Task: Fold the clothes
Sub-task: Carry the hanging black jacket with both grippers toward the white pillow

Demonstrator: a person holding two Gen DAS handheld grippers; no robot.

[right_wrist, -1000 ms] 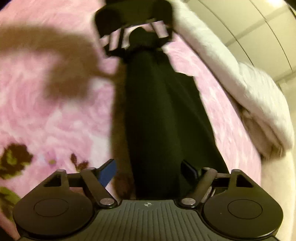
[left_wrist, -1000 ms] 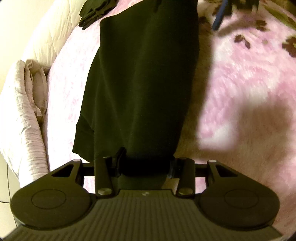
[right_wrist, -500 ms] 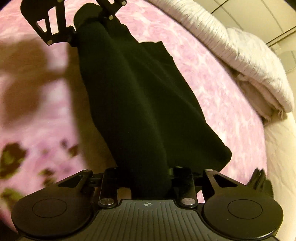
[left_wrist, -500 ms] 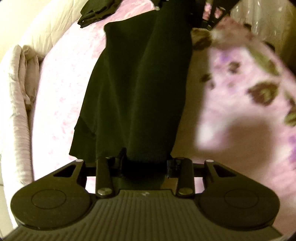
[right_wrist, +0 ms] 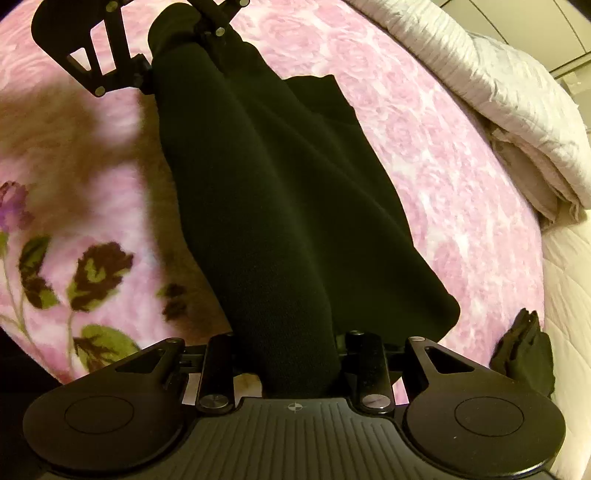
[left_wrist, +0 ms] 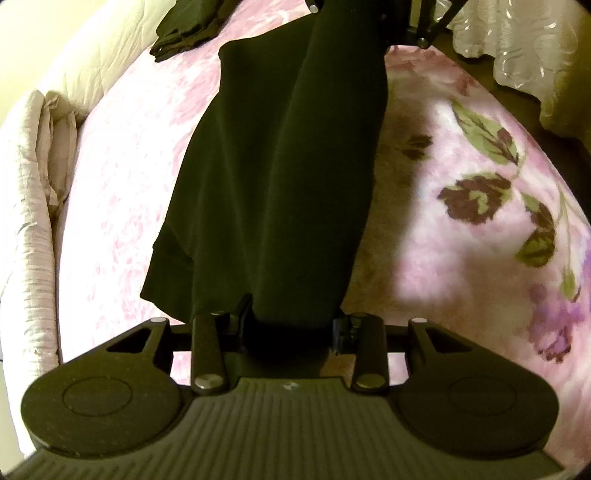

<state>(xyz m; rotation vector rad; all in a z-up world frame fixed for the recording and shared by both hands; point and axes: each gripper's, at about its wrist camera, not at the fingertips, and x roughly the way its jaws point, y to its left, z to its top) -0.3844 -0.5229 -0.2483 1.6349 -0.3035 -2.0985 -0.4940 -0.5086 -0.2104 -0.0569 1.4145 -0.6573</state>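
The left gripper (left_wrist: 291, 325) is clamped on one end of the long black knit garment (left_wrist: 280, 166). The right gripper (right_wrist: 291, 354) now grips the opposite end: a second ago its jaws stood wide around the cloth, and within that second they closed onto it; the fabric is bunched between them. Each gripper appears at the far end of the other's view, with the garment stretched between them.

The garment has come up from the pink floral plush blanket (left_wrist: 461, 229). Its gripped edge spans the two grippers, while a loose flap hangs toward the plain pink side of the blanket, away from the flower print. Whether that flap touches the bedding cannot be determined.

Beyond the far end of the garment in the left wrist view lies a small dark folded bundle of cloth (left_wrist: 184, 29), beside the cream quilted cover (left_wrist: 92, 74). A pale rolled quilt (right_wrist: 517, 110) borders the blanket.

Assessment: with both ends secured, the garment is under two-handed control. The probable next operation is to lay it flat or bring the ends together to form a fold.
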